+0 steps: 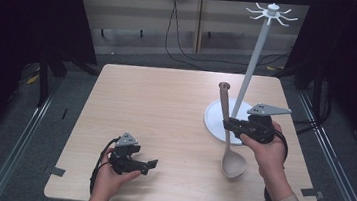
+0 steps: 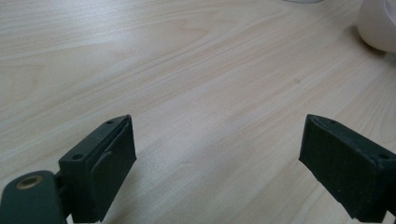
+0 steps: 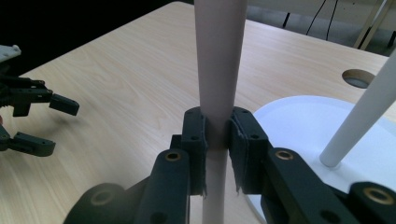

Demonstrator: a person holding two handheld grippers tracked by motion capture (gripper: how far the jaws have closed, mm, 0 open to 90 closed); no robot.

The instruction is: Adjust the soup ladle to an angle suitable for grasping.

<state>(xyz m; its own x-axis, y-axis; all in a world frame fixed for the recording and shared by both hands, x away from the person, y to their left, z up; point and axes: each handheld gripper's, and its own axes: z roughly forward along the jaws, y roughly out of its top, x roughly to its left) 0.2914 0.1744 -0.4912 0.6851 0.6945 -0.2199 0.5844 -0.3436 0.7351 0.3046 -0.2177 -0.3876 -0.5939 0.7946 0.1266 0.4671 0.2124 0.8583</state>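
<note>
Spoon (image 1: 228,136), pale beige, bowl down, clamped in right claw (image 1: 227,125).

Light wood table (image 1: 164,119), grey floor (image 1: 22,129), black curtains (image 1: 19,13), pale back wall (image 1: 139,21) with cables (image 1: 177,45)

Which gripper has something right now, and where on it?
The right gripper is shut on the spoon, mid-handle. The left gripper is open, holding nothing.

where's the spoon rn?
High view, right half of the table: the spoon is clamped by its handle in the right claw, bowl end down toward the person, beside the white stand's base.
</note>
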